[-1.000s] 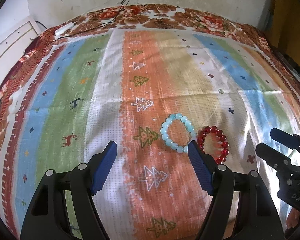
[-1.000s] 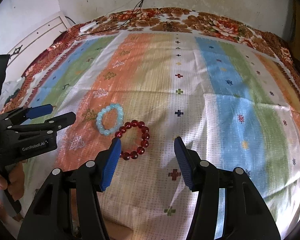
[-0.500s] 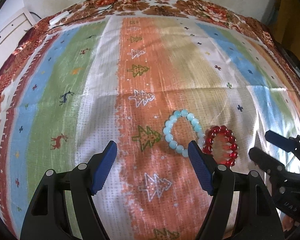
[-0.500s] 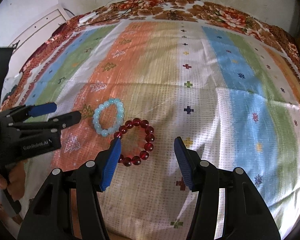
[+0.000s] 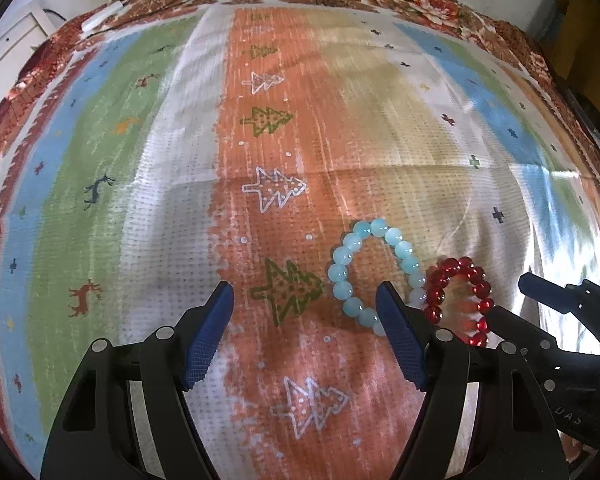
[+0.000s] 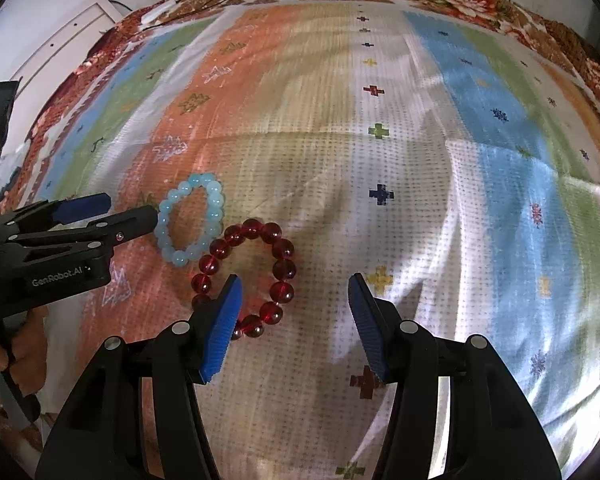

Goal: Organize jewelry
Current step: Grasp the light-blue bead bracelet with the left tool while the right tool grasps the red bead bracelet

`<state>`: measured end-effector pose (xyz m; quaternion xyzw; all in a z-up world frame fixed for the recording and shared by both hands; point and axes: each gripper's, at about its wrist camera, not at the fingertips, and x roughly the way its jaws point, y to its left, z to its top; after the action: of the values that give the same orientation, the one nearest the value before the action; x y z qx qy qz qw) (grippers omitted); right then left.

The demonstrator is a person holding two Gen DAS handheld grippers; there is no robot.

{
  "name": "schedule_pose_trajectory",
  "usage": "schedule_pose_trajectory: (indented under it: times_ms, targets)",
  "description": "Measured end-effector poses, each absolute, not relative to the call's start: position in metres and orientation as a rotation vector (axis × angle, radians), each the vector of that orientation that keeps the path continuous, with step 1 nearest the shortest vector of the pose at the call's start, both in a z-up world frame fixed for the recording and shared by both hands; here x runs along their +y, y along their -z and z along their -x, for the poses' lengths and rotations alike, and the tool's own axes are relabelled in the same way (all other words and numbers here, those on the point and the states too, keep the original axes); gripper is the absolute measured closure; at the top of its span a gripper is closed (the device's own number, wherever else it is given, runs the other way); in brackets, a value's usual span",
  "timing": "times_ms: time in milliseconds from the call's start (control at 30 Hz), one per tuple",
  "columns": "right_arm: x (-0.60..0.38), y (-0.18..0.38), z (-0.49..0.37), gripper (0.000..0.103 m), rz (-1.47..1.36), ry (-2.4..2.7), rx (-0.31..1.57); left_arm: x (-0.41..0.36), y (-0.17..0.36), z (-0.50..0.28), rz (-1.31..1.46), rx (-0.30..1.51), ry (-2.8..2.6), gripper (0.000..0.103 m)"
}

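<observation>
Two beaded bracelets lie flat on a striped blanket point(image 6: 400, 184) patterned with trees, deer and small crosses, spread over what looks like a bed with a floral border at the far edge. The pale blue bracelet point(image 6: 192, 220) point(image 5: 374, 276) is a slightly stretched oval; in the right wrist view its long axis runs from near left to far right, over the orange stripe. The red bracelet point(image 6: 248, 276) point(image 5: 460, 300), made of larger, darker, glossy beads, sits just beside it on the nearer right, and the two seem to touch where their rims meet. The red ring is also a little oval, its long axis running roughly toward and away from the right camera. The right claw point(image 6: 294, 320) is spread wide, low over the blanket; its left blue pad overlaps the near-left rim of the red bracelet in the picture, though whether it touches the beads cannot be told. The left claw point(image 5: 304, 328) point(image 6: 128, 212) is likewise wide apart, holding nothing, with its right pad hiding the near edge of the pale blue bracelet in its own view. In the right wrist view its tips reach to the left rim of the pale blue bracelet.
</observation>
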<state>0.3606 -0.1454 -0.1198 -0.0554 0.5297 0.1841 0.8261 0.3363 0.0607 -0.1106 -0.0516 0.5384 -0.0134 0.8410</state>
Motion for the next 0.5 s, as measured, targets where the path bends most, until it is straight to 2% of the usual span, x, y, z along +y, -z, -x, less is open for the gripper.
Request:
schedule_pose_trajectory:
  times_ms: [500]
  targets:
    - [-0.136,0.13,-0.374,0.048,0.137,-0.379,1.145,0.056,0.124,-0.352,0.076,1.148,0.064,0.03]
